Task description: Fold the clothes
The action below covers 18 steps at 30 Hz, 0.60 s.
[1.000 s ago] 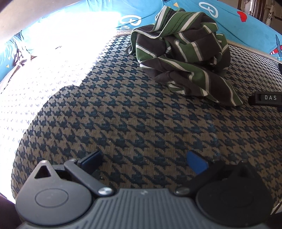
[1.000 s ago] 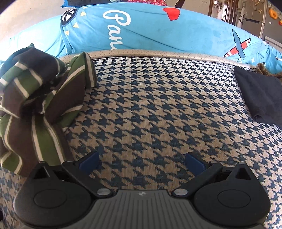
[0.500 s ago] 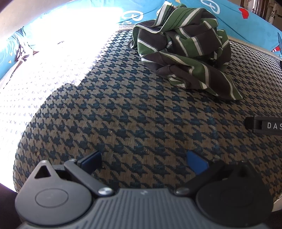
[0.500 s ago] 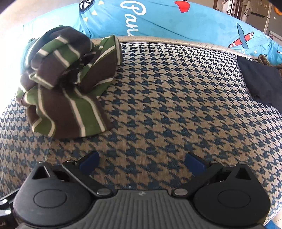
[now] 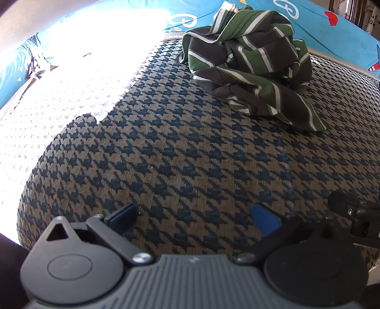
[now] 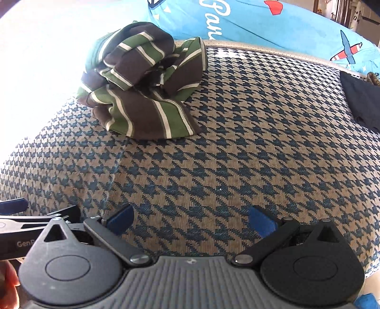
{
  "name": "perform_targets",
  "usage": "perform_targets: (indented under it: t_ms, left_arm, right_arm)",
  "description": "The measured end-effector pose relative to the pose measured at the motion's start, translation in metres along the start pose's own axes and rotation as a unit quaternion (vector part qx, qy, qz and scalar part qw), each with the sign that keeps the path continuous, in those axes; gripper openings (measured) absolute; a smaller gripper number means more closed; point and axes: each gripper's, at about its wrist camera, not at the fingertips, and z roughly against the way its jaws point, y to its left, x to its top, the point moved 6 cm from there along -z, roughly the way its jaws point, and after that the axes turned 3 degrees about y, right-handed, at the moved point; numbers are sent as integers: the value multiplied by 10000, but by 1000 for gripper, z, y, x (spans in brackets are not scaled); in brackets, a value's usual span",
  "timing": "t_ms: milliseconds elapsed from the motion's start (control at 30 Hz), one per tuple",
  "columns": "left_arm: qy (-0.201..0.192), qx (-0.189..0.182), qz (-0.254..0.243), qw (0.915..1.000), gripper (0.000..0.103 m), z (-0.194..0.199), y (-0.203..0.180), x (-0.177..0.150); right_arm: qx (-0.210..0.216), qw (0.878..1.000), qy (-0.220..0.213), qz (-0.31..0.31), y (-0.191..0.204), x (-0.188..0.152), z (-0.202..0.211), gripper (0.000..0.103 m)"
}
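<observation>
- Shirt (image 5: 251, 71): a green, brown and white striped garment, crumpled in a heap on the houndstooth mat (image 5: 190, 154). It lies at about 1 o'clock in the left wrist view and about 11 o'clock in the right wrist view (image 6: 142, 88), well apart from both tools.
- Handling, as a judgement: soft, light and limp. It will sag and drag when lifted, and the bunched layers may come up together.
- Where to take hold: the flat flap nearest the tools (image 6: 152, 118) shows a free edge; a pinch there, or at two corners of a hem, looks best for spreading it. A zip or collar edge pokes up at the top of the heap, but I cannot tell which.
- Left hand-held gripper (image 5: 194, 215): jaws spread wide, holding nothing, low over the mat.
- Right hand-held gripper (image 6: 191, 219): likewise agape and empty.
- Containers: none in view.
- Dark cloth (image 6: 361, 99) lies at 3 o'clock in the right wrist view; blue printed bedding (image 6: 273, 21) runs behind the mat.
</observation>
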Motion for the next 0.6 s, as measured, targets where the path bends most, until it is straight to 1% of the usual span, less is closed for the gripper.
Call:
perform_targets:
  t_ms: [133, 267, 433, 600]
  left_arm:
    - [5, -7, 92, 10000, 103, 1, -1, -2]
    - [29, -19, 52, 10000, 103, 4, -6, -4]
    - [109, -55, 99, 9999, 103, 5, -7, -5]
    - [109, -63, 108, 9999, 103, 7, -4, -5]
  right_arm:
    - [21, 9998, -62, -174, -4, -4, 3, 103]
    - [80, 9997, -81, -225, -3, -5, 6, 103]
    - [79, 9998, -84, -167, 2, -12, 14, 103]
    - [98, 9998, -89, -125, 5, -14, 20, 103]
